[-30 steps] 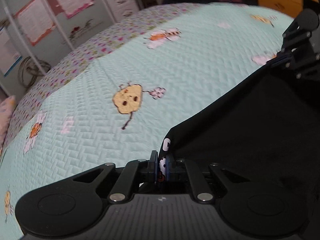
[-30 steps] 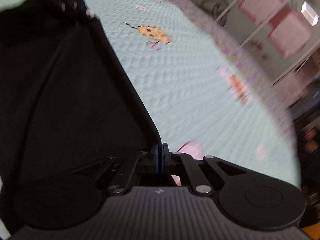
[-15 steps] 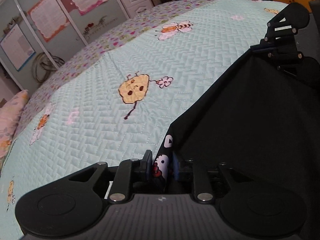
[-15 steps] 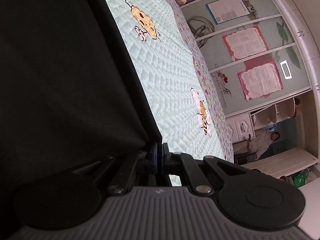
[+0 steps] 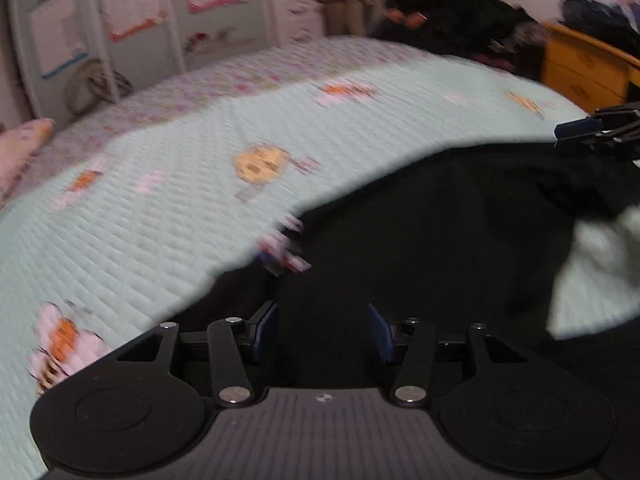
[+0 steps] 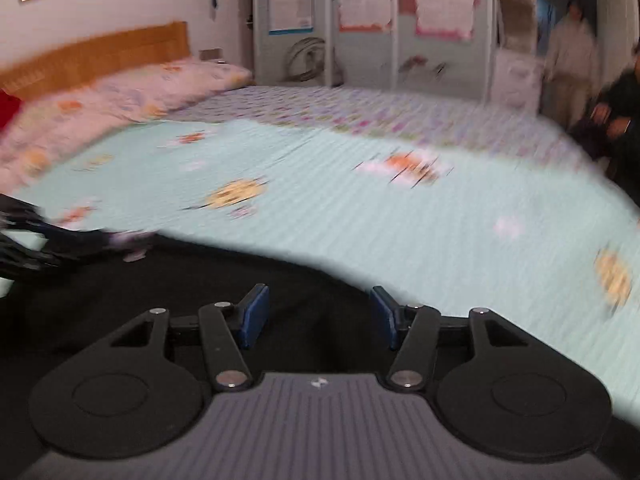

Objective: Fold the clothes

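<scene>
A black garment [image 5: 432,216] lies spread on the pale green quilted bed [image 5: 160,208]; a small coloured print [image 5: 282,254] shows at its near edge. My left gripper [image 5: 323,332] stands open just above the black cloth, nothing between its blue pads. In the right wrist view the same black garment [image 6: 224,276] fills the lower left. My right gripper [image 6: 318,312] is open over the garment's edge, gripping nothing. The other gripper shows at the right edge of the left wrist view [image 5: 600,132] and at the left edge of the right wrist view [image 6: 24,240]. Both views are motion-blurred.
A pink floral pillow [image 6: 120,92] and a wooden headboard [image 6: 96,52] lie at the far end of the bed. Wardrobe doors with posters [image 6: 360,20] stand behind. People [image 6: 568,48] are at the right, beside an orange dresser [image 5: 584,68].
Both grippers have opened and let go of the black garment, which now lies on the bed. Both cameras have swung to look across the bed.
</scene>
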Demonstrator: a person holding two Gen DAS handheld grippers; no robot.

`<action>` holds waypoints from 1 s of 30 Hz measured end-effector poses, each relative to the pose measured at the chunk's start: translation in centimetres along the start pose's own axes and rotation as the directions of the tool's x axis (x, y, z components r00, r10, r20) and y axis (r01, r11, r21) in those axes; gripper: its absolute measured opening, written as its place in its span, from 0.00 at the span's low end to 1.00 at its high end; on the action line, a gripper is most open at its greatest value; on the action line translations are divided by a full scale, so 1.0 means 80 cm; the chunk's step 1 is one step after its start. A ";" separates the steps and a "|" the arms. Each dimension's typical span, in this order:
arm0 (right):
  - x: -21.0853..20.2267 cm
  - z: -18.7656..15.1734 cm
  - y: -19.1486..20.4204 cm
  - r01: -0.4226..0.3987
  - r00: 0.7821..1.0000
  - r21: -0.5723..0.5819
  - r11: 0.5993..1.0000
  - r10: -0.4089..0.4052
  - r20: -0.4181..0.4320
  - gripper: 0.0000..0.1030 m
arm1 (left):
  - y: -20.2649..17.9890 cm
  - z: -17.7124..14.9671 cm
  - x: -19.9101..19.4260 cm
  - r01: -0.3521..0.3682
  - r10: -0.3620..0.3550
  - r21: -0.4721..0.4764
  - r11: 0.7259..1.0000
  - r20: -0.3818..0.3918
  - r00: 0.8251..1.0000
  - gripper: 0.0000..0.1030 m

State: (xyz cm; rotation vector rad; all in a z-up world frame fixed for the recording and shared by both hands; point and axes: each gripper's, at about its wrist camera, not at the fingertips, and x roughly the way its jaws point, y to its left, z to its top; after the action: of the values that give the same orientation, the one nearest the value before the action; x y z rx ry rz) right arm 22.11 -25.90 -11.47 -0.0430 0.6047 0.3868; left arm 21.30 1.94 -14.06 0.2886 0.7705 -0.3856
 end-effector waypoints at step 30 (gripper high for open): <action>-0.107 -0.105 -0.227 0.540 0.837 0.227 0.811 -0.545 -0.043 0.14 | -0.053 -0.084 -0.045 -0.089 0.078 -0.303 0.949 -0.048 0.996 0.68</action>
State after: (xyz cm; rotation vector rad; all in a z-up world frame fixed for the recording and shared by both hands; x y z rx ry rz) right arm 17.72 -46.99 -14.89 0.0126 0.5822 -0.2455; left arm 12.93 1.65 -16.51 0.0371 0.8374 -0.1776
